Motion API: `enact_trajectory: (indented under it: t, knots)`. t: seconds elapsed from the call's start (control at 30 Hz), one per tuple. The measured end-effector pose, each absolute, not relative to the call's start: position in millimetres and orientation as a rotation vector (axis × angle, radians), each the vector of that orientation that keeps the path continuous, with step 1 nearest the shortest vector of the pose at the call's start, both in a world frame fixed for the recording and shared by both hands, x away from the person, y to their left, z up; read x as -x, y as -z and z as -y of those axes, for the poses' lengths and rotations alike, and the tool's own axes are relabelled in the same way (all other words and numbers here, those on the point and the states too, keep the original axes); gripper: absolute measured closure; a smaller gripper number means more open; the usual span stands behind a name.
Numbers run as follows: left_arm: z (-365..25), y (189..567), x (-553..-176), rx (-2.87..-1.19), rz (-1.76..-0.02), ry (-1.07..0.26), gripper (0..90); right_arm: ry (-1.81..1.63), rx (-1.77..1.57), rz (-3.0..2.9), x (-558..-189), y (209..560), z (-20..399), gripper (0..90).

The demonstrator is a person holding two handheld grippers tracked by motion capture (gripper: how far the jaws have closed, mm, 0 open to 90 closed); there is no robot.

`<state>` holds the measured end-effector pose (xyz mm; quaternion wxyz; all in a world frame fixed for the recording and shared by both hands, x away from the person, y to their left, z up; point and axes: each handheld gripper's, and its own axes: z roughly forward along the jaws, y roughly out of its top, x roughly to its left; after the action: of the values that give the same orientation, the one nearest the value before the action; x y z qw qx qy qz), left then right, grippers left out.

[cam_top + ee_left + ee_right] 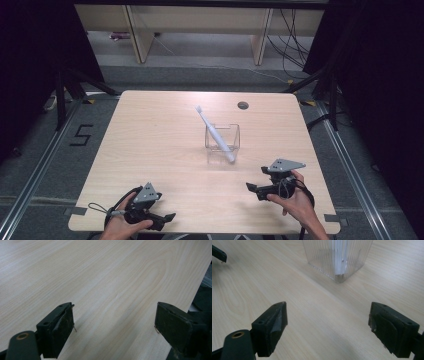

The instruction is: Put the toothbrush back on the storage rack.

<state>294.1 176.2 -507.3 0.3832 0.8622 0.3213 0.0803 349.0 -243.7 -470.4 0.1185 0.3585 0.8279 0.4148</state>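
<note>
Both jaws stand wide and hold nothing. From the high view, the left gripper (167,218) rests near the table's (150,145) edge at 7 o'clock, and the right gripper (250,187) sits at 5 o'clock, aimed left. A clear cup (222,138) stands just right of the table's middle, with a white toothbrush (215,134) leaning in it, head up toward 11 o'clock.

Left gripper view: the left gripper (115,322) has bare wood between its pads.

Right gripper view: the right gripper (328,323) is spread over bare wood, the ribbed cup (338,257) at 12 o'clock, apart from the pads, the brush handle (339,255) inside it.
</note>
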Motion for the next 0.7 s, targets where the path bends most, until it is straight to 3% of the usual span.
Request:
enact_trajectory:
  t: [0.7]
  knots:
    - [-176,507,-294,-2.201,-0.819,-0.207,14.9,-1.184,-1.061,-2.401,-331,478,252,16.9]
